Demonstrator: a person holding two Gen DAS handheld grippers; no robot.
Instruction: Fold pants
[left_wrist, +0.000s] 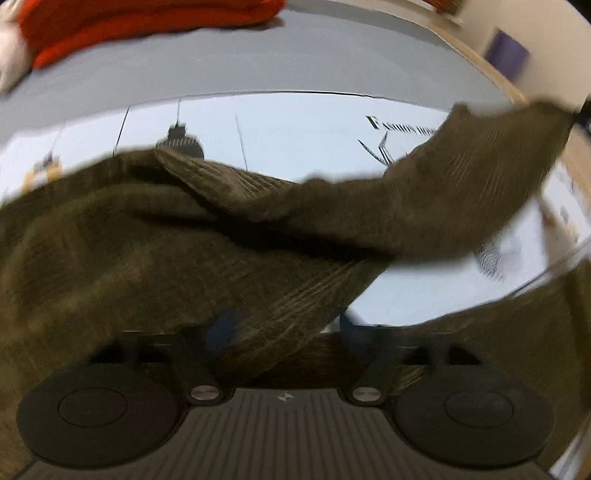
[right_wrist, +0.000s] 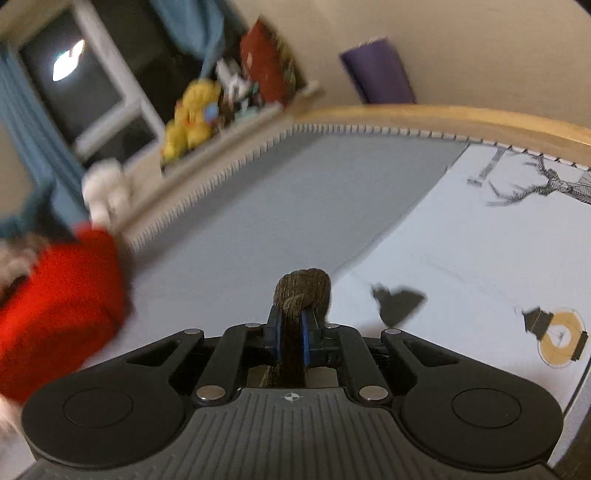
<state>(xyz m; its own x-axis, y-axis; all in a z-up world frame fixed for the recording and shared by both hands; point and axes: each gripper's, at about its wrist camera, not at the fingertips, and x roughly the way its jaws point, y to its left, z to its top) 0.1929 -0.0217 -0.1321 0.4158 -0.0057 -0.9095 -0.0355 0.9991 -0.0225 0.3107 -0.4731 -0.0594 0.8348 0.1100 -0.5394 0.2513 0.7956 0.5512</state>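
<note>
Right gripper (right_wrist: 291, 332) pinched on pants (right_wrist: 303, 288)

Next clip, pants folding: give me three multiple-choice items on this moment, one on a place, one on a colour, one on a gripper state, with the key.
1. Where does the red garment lie?
A. on the grey sheet
B. on the window ledge
C. in a gripper

2. What colour are the pants?
A. navy
B. olive brown
C. white

3. How is the right gripper?
A. wide open
B. out of view
C. shut on a bunch of the pants

Key: 1 A, the red cloth rests on the grey surface; 2 B, the corduroy fabric reads olive brown in both views; 3 C, blue pads pinch the fabric between them.
</note>
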